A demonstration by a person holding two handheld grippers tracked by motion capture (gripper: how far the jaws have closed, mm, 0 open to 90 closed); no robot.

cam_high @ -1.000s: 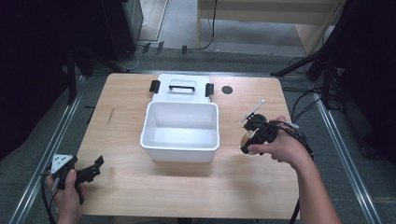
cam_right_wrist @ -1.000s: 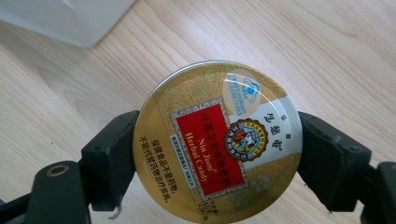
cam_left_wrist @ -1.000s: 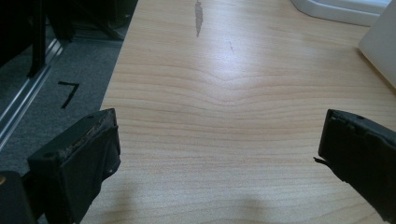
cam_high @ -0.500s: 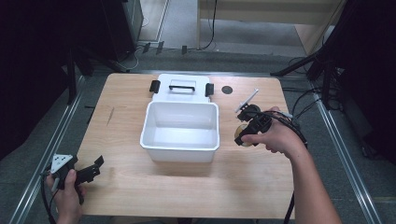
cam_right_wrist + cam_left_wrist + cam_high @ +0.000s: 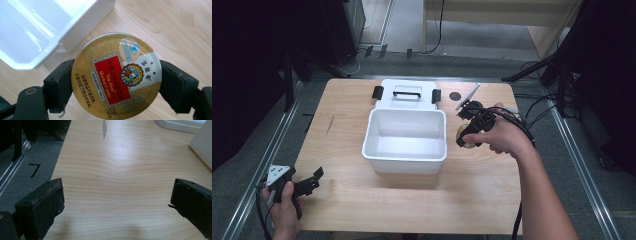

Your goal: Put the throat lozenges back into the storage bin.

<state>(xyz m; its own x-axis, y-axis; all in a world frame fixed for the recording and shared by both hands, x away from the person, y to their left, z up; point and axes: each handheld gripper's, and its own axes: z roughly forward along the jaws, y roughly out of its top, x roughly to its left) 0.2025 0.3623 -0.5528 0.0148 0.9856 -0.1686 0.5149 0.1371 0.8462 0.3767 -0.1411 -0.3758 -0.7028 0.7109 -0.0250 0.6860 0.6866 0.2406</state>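
At the left edge of the pale wooden bench [image 5: 412, 205], I am keeping my left gripper [image 5: 312, 181] parked low near the front corner, its fingers [image 5: 42, 207] spread wide with nothing between them but bare wood; I judge it is waiting clear of the work so it cannot bump anything. Toward the middle, the open white rectangular plastic bin [image 5: 406, 159] is sitting with its white lid with black latches [image 5: 407, 94] lying just behind it, likely so the opening is free for loading. Just right of the bin, my right gripper [image 5: 468, 131] is gripping the round gold tin of herbal candy with a red label [image 5: 116, 75] by its rim, one finger on either side, lid facing the camera. I am holding it above the bench beside the bin's wall, apparently ready to carry it over the rim.
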